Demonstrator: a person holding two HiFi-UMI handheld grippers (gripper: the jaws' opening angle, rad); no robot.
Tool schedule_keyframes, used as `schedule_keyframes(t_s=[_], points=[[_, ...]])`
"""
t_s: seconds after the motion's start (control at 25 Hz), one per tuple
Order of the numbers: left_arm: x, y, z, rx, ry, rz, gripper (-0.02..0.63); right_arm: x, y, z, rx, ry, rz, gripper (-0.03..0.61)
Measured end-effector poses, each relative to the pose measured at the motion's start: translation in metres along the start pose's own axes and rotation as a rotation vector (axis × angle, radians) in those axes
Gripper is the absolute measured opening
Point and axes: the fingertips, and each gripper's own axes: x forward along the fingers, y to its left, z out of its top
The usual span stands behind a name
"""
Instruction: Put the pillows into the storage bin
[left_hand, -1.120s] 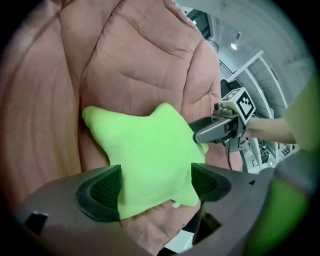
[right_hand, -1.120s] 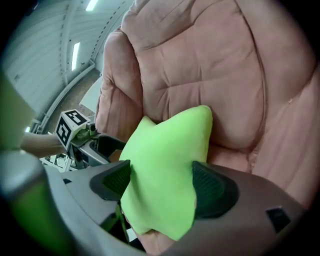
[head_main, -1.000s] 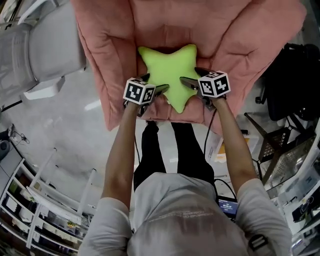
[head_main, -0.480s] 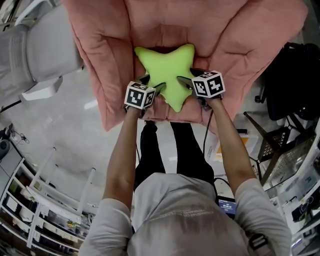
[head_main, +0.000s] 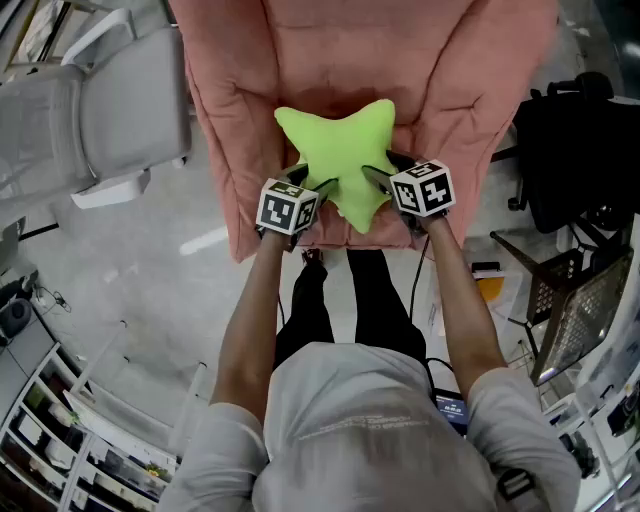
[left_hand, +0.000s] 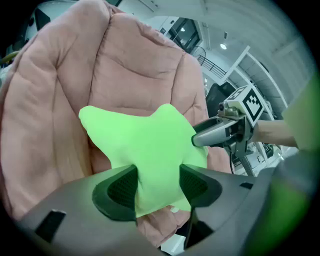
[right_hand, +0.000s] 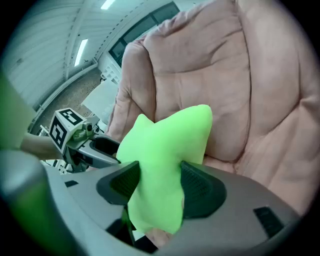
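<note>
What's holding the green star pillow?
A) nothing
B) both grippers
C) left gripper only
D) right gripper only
B: the left gripper and the right gripper, whose jaws have just been closing, each pinch a point of the pillow.

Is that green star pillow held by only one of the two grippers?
No, the left gripper and the right gripper, jaws just closed further, each pinch a lower point of the green star pillow.

floor (head_main: 130, 270): grey | pink armchair (head_main: 300, 60) | grey chair (head_main: 110, 120) left | shelving (head_main: 50, 440) lower left | ceiling strip light (right_hand: 81, 52)
</note>
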Motion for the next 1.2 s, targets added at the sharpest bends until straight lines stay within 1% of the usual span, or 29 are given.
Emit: schedule_keyframes(t_s=[0.08, 0.16, 0.36, 0.52, 0.64, 0.8, 0.96, 1.08, 1.2], points=[[-0.02, -0.01, 0.009, 0.011, -0.029, -0.015, 0.275, -0.021, 0.015, 0.009, -0.006, -0.034, -0.028, 0.275], [-0.04, -0.022, 0.024, 0.049, -0.064, -0.033, 0.275, -0.045, 0.028, 0.02, 0.0, -0.081, -0.061, 0.273], [-0.088, -0.06, 0.077, 0.235, -0.134, -0.085, 0.275, -0.118, 0.052, 0.047, 0.038, -0.242, -0.171, 0.272], [-0.123, -0.102, 0.1, 0.364, -0.155, -0.123, 0.275, -0.175, 0.076, 0.049, 0.06, -0.343, -0.244, 0.269], [-0.139, -0.137, 0.112, 0.45, -0.173, -0.144, 0.275, -0.215, 0.085, 0.042, 0.089, -0.413, -0.295, 0.268], [-0.143, -0.199, 0.115, 0.569, -0.186, -0.19, 0.273, -0.272, 0.085, 0.006, 0.165, -0.513, -0.359, 0.268], [-0.133, -0.264, 0.103, 0.672, -0.158, -0.264, 0.272, -0.322, 0.081, -0.045, 0.244, -0.584, -0.432, 0.265], [-0.116, -0.311, 0.086, 0.73, -0.124, -0.323, 0.272, -0.353, 0.073, -0.089, 0.298, -0.619, -0.482, 0.265], [-0.093, -0.365, 0.057, 0.793, -0.076, -0.383, 0.272, -0.384, 0.064, -0.15, 0.372, -0.651, -0.535, 0.264]])
